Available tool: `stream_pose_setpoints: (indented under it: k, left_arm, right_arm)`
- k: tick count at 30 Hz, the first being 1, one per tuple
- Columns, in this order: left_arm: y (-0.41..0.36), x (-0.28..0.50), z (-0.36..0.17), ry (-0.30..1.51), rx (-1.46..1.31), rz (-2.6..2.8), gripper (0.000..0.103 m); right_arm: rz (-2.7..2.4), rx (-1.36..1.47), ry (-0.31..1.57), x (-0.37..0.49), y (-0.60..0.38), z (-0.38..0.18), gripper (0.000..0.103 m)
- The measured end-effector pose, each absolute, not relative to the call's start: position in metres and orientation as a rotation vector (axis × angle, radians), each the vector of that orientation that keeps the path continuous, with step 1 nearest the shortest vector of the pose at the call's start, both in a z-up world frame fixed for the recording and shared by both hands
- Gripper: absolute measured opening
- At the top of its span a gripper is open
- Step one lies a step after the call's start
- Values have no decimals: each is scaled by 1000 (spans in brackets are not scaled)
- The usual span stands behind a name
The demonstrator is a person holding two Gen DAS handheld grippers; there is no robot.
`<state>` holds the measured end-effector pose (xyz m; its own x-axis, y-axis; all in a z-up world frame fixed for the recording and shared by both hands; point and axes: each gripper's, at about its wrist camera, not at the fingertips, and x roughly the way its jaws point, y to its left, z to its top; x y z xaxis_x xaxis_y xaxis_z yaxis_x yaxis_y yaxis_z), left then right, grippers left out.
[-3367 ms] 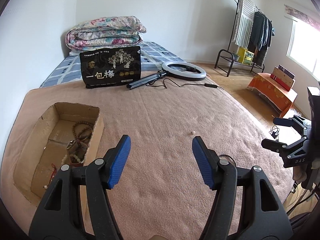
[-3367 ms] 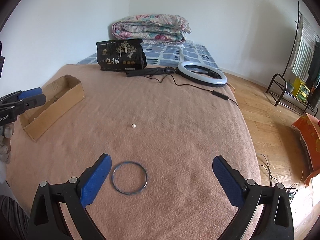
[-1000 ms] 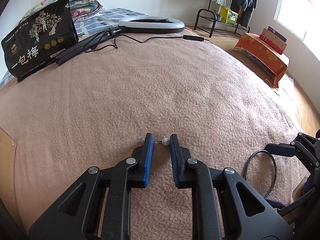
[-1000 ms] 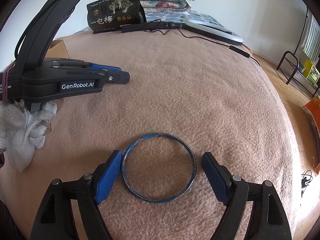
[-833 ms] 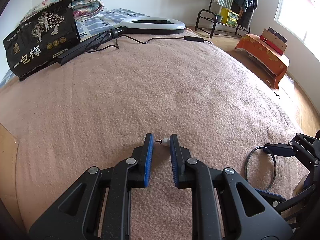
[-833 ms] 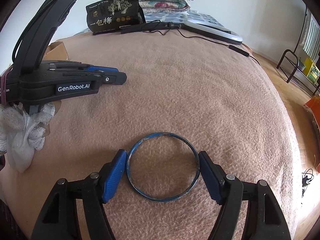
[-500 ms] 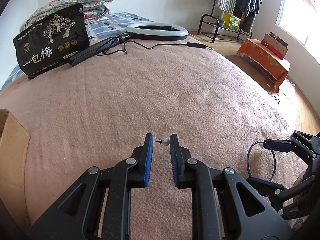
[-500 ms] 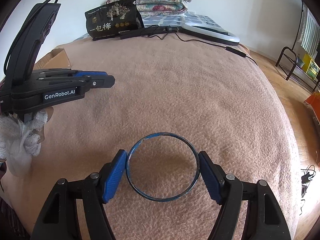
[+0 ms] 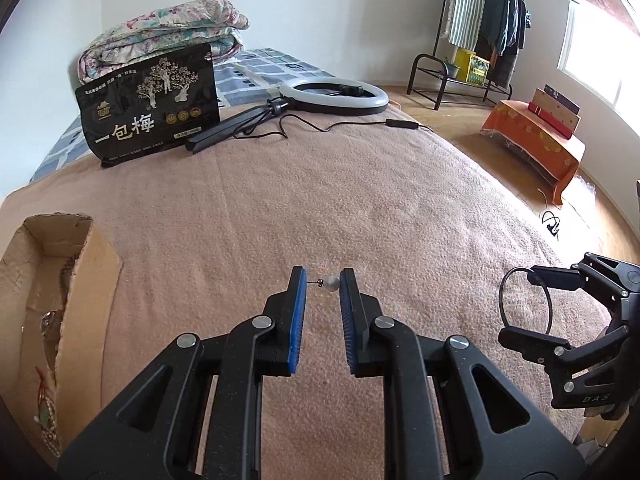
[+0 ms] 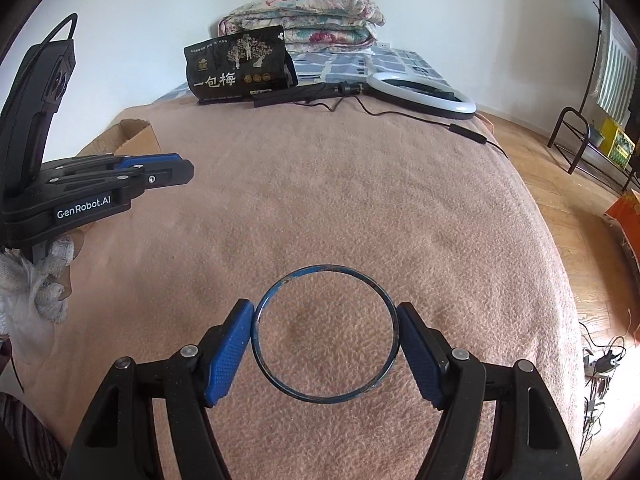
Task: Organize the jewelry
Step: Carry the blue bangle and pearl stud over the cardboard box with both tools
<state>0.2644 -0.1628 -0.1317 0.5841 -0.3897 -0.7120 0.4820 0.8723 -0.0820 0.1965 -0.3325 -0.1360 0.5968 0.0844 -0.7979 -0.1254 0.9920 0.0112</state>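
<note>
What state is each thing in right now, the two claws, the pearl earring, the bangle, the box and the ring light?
Left claw: shut on the pearl earring.
Right claw: shut on the blue bangle, lifted off the blanket.
Cardboard box: open-topped, jewelry inside.
Ring light: lying flat, unlit.

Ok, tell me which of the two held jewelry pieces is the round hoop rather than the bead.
The thin blue metal bangle, clamped across its width in the right gripper. The left gripper pinches a small white pearl stud earring instead.
</note>
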Motion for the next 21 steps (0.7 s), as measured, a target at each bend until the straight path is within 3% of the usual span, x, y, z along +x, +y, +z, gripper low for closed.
stream_pose_setpoints:
  k: [21]
  left_arm:
    - [-67,219,-72,691,68,-387,16]
  right_arm:
    - [192,-63,832,201,-275,-82,74]
